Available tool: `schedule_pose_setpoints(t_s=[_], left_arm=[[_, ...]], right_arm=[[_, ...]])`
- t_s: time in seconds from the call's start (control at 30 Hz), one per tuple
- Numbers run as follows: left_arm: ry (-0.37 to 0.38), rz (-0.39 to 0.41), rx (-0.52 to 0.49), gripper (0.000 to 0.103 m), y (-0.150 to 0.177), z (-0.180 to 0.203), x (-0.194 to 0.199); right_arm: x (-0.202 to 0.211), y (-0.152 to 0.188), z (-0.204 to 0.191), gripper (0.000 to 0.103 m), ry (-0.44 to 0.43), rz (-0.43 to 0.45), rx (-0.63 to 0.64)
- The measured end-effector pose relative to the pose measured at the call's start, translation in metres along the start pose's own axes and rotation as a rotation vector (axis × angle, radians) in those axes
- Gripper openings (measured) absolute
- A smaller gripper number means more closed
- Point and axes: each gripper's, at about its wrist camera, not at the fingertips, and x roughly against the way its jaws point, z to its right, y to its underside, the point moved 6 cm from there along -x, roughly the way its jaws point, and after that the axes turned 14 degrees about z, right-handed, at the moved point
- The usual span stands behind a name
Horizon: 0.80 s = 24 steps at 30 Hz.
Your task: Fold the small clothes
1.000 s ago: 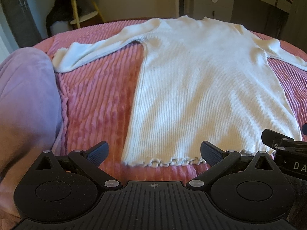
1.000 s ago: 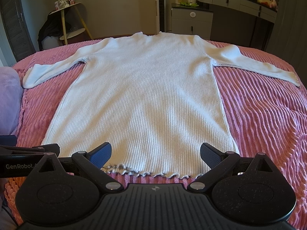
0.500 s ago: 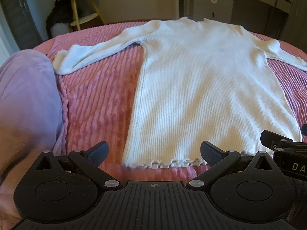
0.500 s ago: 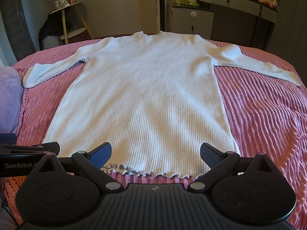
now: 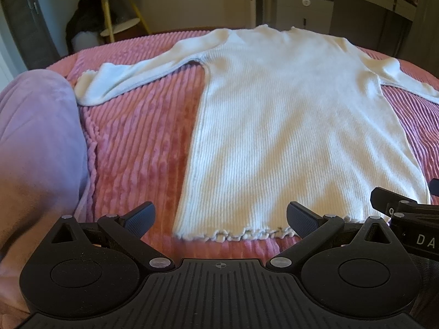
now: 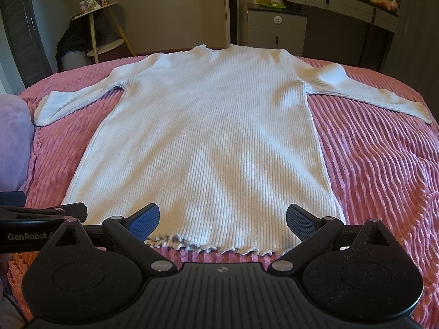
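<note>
Just ahead of both wide-open grippers, left (image 5: 219,219) and right (image 6: 222,219), the white ribbed knit top (image 6: 208,142) lies soft, light; pinch its frilled hem corners.

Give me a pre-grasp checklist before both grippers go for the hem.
1. White sweater lies flat, sleeves spread: ok.
2. Left gripper open, empty: ok.
3. Right gripper open, empty: ok.
4. Ruffled hem visible between right fingers: ok.
5. Left gripper centred on hem corner: not ok, hem sits right of centre.
6. Height of fingers above pink bedspread: cannot tell.
</note>
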Motion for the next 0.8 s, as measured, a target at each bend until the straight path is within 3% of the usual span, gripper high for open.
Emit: schedule_pose_setpoints(t_s=[0.8], left_arm=[[-0.007,-0.003,0.007,0.103,0.0013,0.0006,-0.0038]], right_arm=[[0.0013,-0.0034,0.0034,0.099,-0.035,0.005,-0.037]])
